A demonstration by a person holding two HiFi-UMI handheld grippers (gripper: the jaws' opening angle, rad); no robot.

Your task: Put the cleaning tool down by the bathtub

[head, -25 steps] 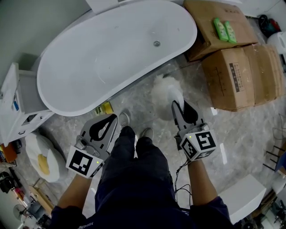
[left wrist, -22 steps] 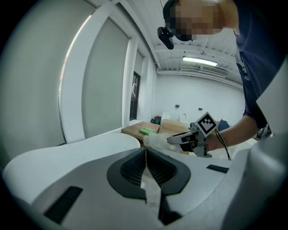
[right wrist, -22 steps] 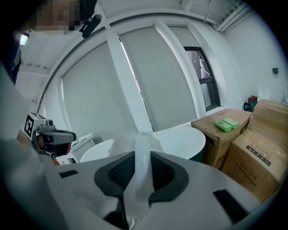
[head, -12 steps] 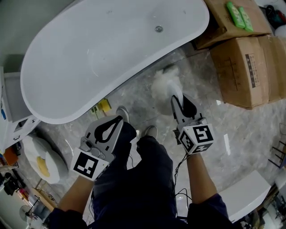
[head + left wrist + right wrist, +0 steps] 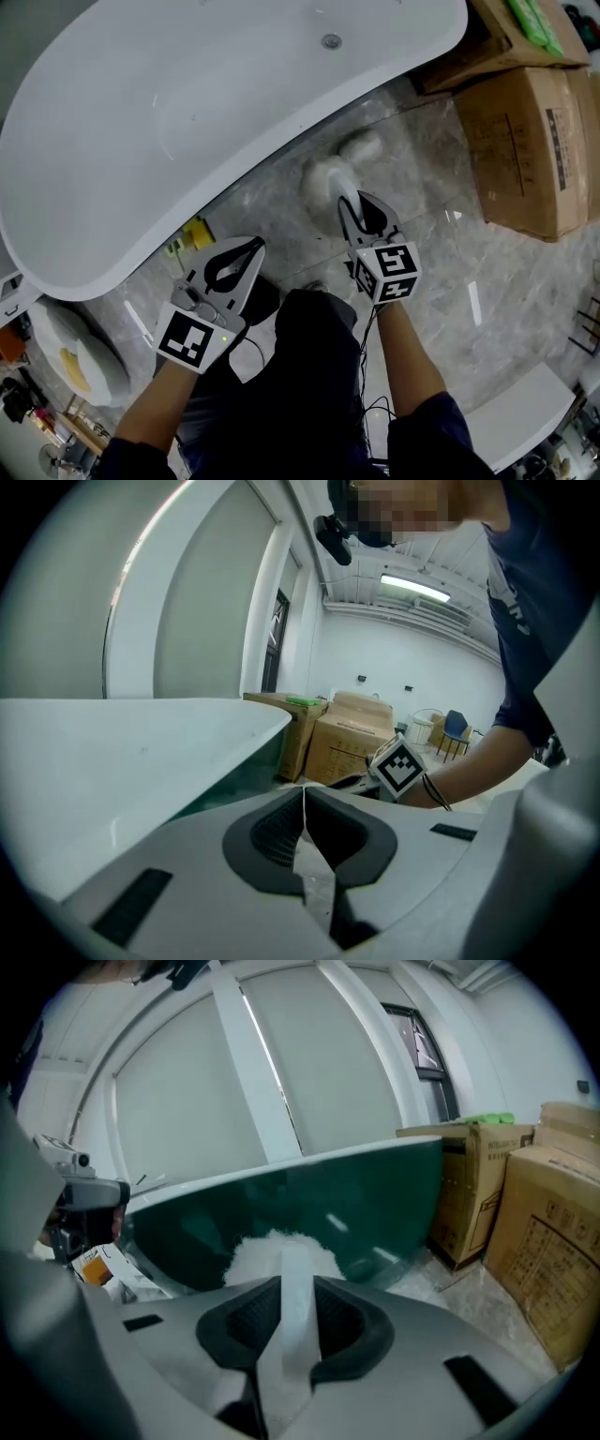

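Lowering the cleaning tool seems the step in hand: the right gripper is clamped on its white handle, and the fluffy head hangs near the floor, just beside the bathtub. Next the head must rest down before the jaws part. The left gripper is closed, empty. Since a second ago the person has leaned nearer the tub.

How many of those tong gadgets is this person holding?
2. The left tongs, closed and empty, are beside the bathtub; the right tongs grip the fluffy white cleaning tool.
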